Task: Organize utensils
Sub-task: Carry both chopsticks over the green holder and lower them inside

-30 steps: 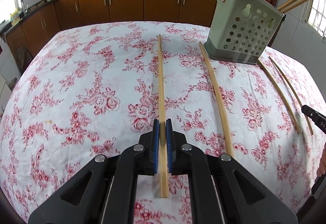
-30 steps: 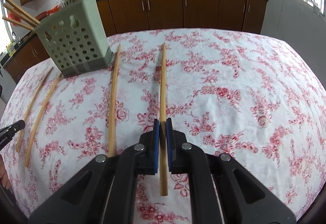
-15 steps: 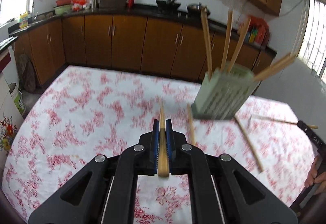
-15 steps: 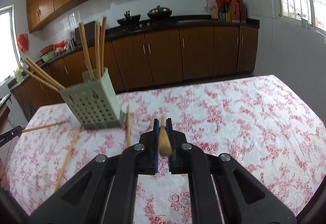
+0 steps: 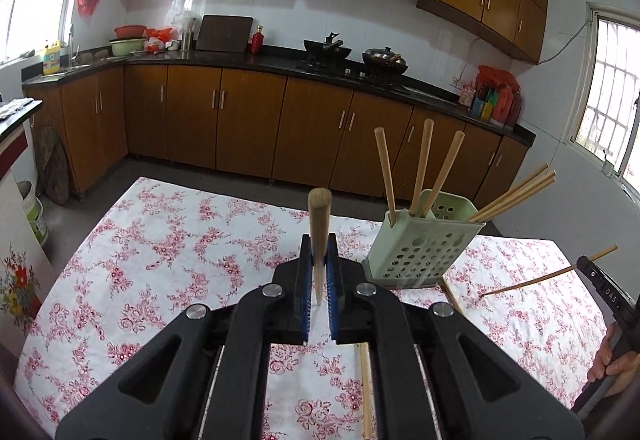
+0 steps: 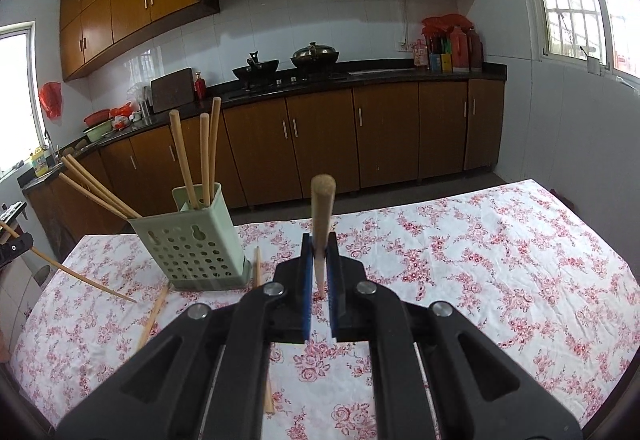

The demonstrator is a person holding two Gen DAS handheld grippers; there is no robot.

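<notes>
The left gripper [image 5: 318, 272] is closed on one chopstick [image 5: 319, 224], held steeply with its thick end up; the right gripper [image 6: 318, 272] clamps a second chopstick [image 6: 322, 215] the same way. Loose chopsticks [image 6: 154, 314] lie on the floral tablecloth [image 6: 480, 260] beside the green perforated holder [image 6: 190, 240], which seems to hold six already. The pinch is narrow, so either stick could pivot or slip, and bringing both down together risks catching the upright sticks or tipping the holder.

Matt wooden chopstick [image 5: 319, 224]; perforated holder [image 5: 420, 252] probably plastic; printed cloth tablecloth [image 5: 168, 260]; glossy wall tiles [image 5: 280, 15].
</notes>
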